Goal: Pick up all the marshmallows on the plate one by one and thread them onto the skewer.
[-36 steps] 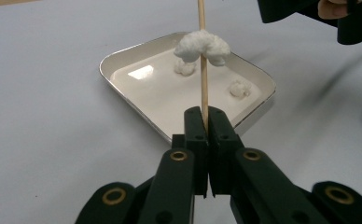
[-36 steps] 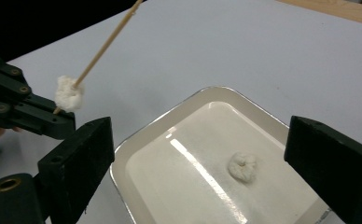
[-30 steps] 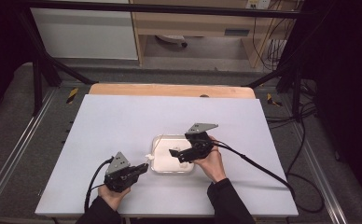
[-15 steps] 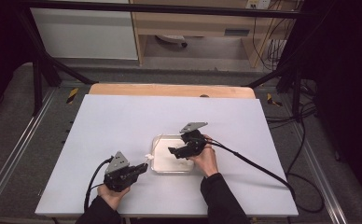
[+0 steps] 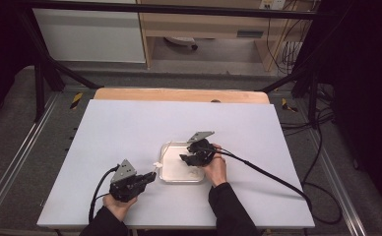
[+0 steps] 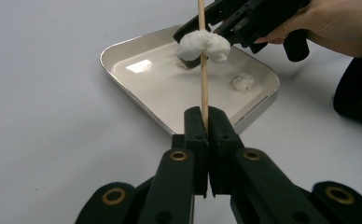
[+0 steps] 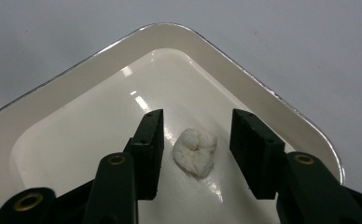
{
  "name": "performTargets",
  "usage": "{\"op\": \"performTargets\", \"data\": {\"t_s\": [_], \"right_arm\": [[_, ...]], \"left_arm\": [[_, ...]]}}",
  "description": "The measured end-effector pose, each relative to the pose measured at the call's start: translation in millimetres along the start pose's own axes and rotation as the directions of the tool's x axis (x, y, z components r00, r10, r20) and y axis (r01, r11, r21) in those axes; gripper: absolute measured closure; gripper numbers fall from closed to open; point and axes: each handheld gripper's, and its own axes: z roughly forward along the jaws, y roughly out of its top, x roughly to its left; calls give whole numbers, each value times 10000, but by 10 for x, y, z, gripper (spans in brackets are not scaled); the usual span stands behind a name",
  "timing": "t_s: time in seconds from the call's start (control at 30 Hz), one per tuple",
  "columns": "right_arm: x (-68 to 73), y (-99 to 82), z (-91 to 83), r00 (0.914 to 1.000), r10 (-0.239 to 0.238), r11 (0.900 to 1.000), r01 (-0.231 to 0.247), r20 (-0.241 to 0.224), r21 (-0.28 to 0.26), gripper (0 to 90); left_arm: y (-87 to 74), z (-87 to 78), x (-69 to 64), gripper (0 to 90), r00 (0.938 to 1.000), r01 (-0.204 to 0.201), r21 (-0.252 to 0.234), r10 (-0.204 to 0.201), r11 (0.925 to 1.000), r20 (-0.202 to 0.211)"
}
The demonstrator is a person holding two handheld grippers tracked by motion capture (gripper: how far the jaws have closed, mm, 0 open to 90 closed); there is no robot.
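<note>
your right gripper (image 7: 195,154) has just been closing; its jaws straddle the loose marshmallow (image 7: 195,151) inside the tray (image 7: 258,88), untouched. squeeze gently, centred. your left gripper (image 6: 204,116) is clamped on the skewer (image 6: 202,56) just outside the tray; hold it level.

You have one tray (image 6: 123,49), one skewer (image 6: 202,70) and two white puffs: one (image 6: 203,45) skewered, one (image 6: 242,82) in the tray.
</note>
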Motion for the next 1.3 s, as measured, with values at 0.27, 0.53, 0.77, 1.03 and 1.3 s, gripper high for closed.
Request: {"op": "performTargets", "data": {"t_s": [0.27, 0.53, 0.77, 1.03, 1.3], "right_arm": [[17, -31, 28, 9999, -140, 9998, 140, 7, 168, 635], [13, -31, 23, 10000, -23, 9999, 22, 43, 169, 708], [33, -19, -29, 9999, 98, 9999, -98, -60, 54, 730], [54, 43, -250, 9992, 135, 9988, -153, -381, -476, 742], [69, 54, -524, 9955, 481, 9899, -584, -814, -1290, 747]], "left_arm": [[1, -2, -1, 879, 10000, 3, -17, -3, 10000, 3], [2, -6, -5, 879, 10000, 10, -56, -10, 10000, 14], [4, -14, -13, 879, 10000, -42, -149, 43, 9999, 44], [5, -12, -24, 879, 10000, -56, -160, 57, 9999, 65], [5, -10, -39, 879, 9999, -115, -192, 117, 9997, 94]]}}
